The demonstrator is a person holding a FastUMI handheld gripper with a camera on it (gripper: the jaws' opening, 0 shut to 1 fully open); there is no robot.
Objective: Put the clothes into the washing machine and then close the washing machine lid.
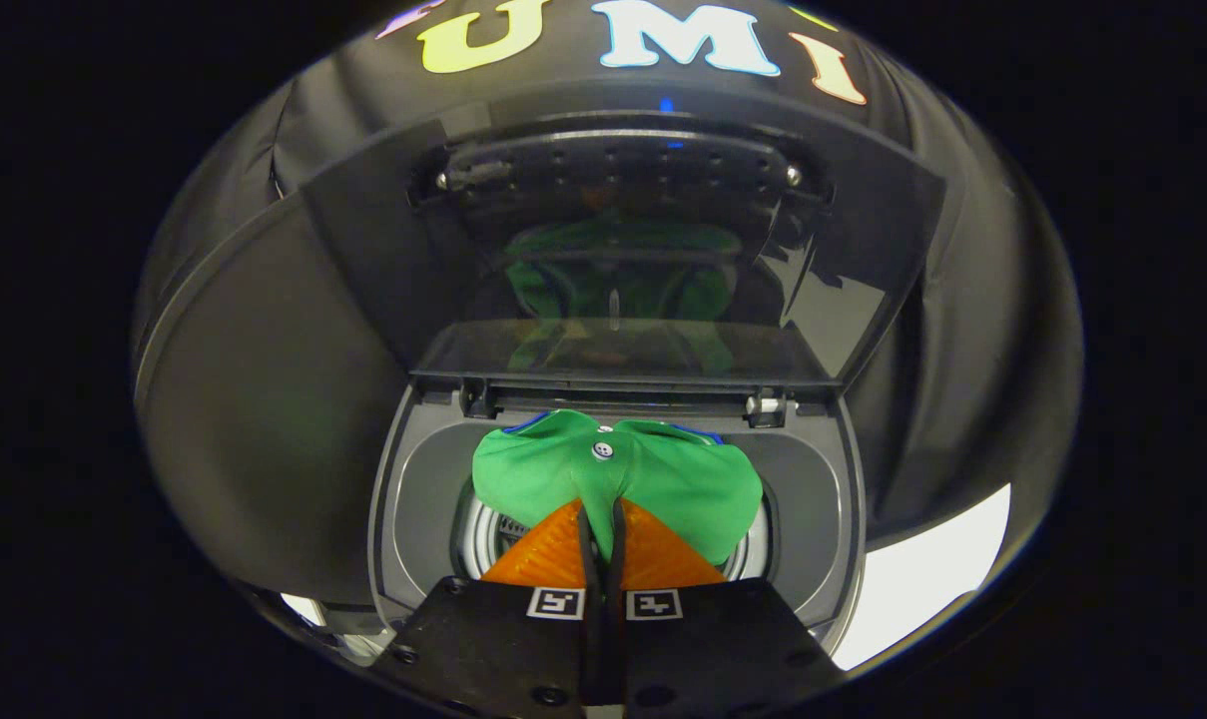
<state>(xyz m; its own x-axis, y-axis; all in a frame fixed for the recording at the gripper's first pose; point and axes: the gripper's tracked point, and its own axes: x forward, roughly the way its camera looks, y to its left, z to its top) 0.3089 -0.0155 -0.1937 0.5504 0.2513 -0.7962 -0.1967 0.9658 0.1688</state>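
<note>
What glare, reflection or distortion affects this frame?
Gripper view: fisheye bends the washing machine rim; the raised lid mirrors the green garment; focus is sharp; the gripper jaws are shut on the garment above the drum.

I count one dark grey top-loading washing machine (393, 519) below me, with one tinted lid (623, 240) standing open behind its single round drum opening (483, 539). One green cloth garment (663, 479) hangs over that opening, pinched between my jaws, and it carries one white button (603, 450) near its collar. My one gripper (604, 529) has two fingers (553, 554), pressed close together on the fabric, each bearing one square marker.
</note>
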